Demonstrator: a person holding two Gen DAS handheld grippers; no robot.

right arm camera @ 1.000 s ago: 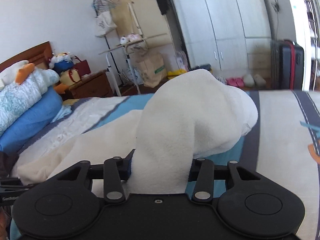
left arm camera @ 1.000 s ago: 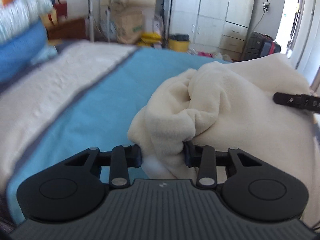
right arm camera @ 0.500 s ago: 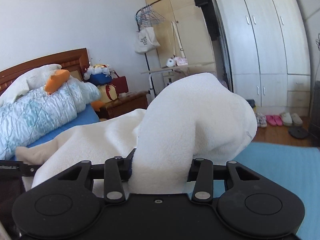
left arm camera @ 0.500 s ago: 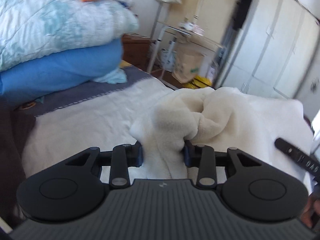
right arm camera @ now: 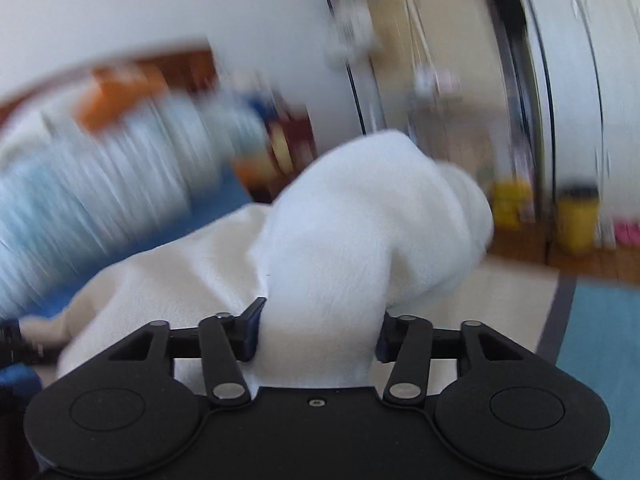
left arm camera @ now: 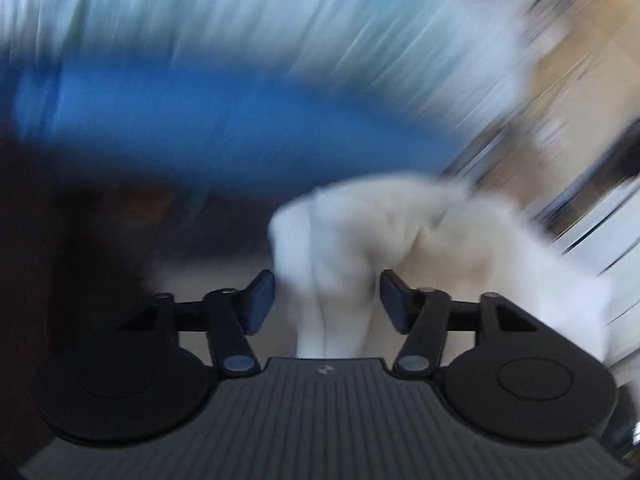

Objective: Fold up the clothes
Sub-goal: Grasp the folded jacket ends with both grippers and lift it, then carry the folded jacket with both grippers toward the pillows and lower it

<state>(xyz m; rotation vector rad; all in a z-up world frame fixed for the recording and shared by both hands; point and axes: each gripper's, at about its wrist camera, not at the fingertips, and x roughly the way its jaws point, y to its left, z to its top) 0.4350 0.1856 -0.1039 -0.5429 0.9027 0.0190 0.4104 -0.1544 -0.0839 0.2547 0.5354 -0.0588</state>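
The views are heavily motion-blurred. A cream fleece garment [left arm camera: 360,232] hangs bunched between the fingers of my left gripper [left arm camera: 327,300]. That gripper's jaws are opening, and both pads stand a little clear of the fold. In the right wrist view the same garment [right arm camera: 360,220] humps up over my right gripper [right arm camera: 320,334] and trails away to the left. The right jaws are also opening, but the thick fold still fills the gap and touches both pads.
A blue pillow [left arm camera: 200,120] lies under a pale blue quilt [left arm camera: 240,8], close ahead of the left gripper. In the right wrist view are the wooden headboard [right arm camera: 176,60], white wardrobes [right arm camera: 568,80], a yellow bin [right arm camera: 576,220] and the teal-and-cream bedsheet [right arm camera: 600,340].
Both grippers swept fast across the bed toward the pillows, carrying the garment. The left gripper rolled and its pads spread off the cloth. The right pads moved slightly apart.
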